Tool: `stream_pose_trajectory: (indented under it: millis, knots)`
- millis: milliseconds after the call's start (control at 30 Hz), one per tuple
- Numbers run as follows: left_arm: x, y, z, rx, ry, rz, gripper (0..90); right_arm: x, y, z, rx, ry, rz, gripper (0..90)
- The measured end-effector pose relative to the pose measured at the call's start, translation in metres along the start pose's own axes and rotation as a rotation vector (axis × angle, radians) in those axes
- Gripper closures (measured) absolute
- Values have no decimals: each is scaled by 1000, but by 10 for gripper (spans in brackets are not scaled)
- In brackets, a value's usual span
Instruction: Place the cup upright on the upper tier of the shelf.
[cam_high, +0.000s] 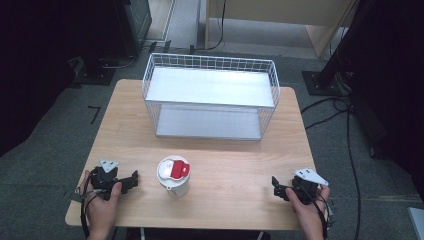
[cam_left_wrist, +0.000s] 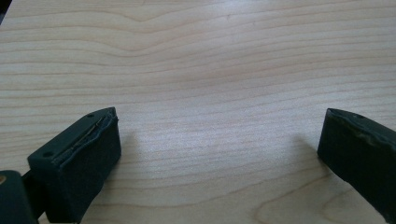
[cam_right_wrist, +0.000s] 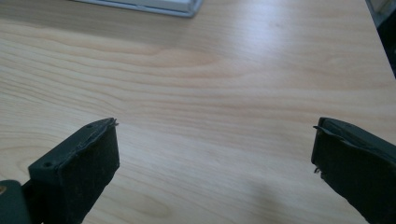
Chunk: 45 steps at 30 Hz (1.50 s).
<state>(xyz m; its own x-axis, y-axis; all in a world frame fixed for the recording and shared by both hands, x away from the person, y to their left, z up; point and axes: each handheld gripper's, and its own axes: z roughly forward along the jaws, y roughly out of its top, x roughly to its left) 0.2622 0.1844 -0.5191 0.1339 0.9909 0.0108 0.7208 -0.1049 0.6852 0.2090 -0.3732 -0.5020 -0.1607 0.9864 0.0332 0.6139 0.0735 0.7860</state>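
Observation:
A white cup (cam_high: 174, 176) with a white lid and a red flip tab stands upright near the front middle of the wooden table (cam_high: 225, 165). My left gripper (cam_high: 134, 180) rests at the front left, a short way left of the cup, held by a hand. At the front right, my right gripper (cam_high: 276, 187) is held well away from the cup. In the left gripper view the left gripper (cam_left_wrist: 219, 135) is open, with bare wood between its jaws. The right gripper (cam_right_wrist: 215, 140) is likewise open over bare wood.
A white wire rack (cam_high: 210, 95) with two shelves stands at the back middle of the table; its lower shelf edge (cam_right_wrist: 154, 5) shows in the right gripper view. Cables (cam_high: 345, 115) lie on the floor to the right. Dark stands sit beyond the table.

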Motion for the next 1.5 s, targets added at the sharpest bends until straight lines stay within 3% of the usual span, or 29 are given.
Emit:
stream_pose_trajectory:
  millis: [200,233,367,733,767,1500]
  knots:
    - [0,0,0,0,0,0,0,23,9,3,-13,58,-30,9]
    - [0,0,0,0,0,0,0,34,13,4,-14,76,-41,9]
    - [0,0,0,0,0,0,0,52,21,5,-29,119,-63,9]
    - [0,0,0,0,0,0,0,87,36,8,-47,198,-86,9]
    - [0,0,0,0,0,0,0,96,38,8,-49,213,-105,9]
    - [0,0,0,1,-2,3,0,171,40,17,-46,368,-200,9]
